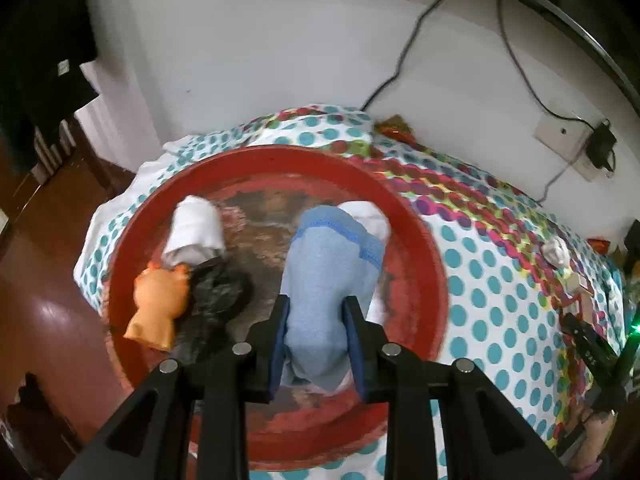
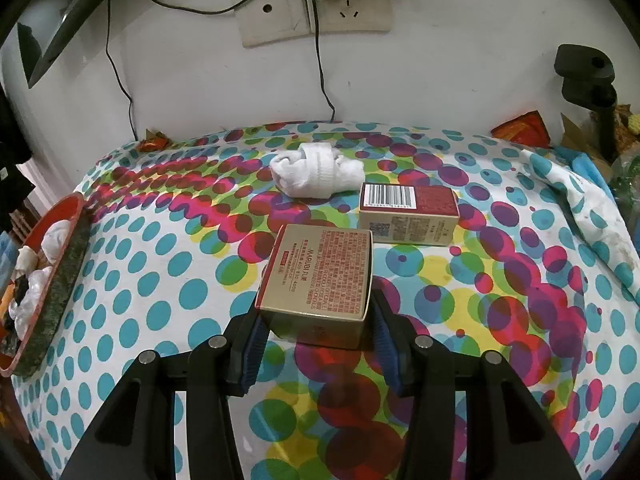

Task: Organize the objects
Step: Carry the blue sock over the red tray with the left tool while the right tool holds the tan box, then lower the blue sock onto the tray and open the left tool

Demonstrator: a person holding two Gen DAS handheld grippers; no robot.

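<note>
In the left wrist view my left gripper [image 1: 316, 320] is shut on a light blue rolled sock [image 1: 328, 264] and holds it over a round red tray [image 1: 416, 240]. A white sock roll [image 1: 196, 228], an orange sock [image 1: 158, 304] and a black sock [image 1: 218, 292] lie in the tray. In the right wrist view my right gripper [image 2: 318, 332] is shut on a gold and red box [image 2: 320, 272] that stands on the dotted cloth. A second box [image 2: 408, 212] lies just beyond it. A white sock roll [image 2: 316, 174] lies behind both. The red tray also shows at the far left [image 2: 60, 276].
The spotted cloth [image 2: 160, 300] covers the table, which stands against a white wall. Wall sockets [image 2: 312, 12] with plugs and cables hang above it. A red wrapper [image 2: 154, 142] and red packets [image 2: 524, 128] lie by the wall. A black stand [image 2: 588, 80] is at the right.
</note>
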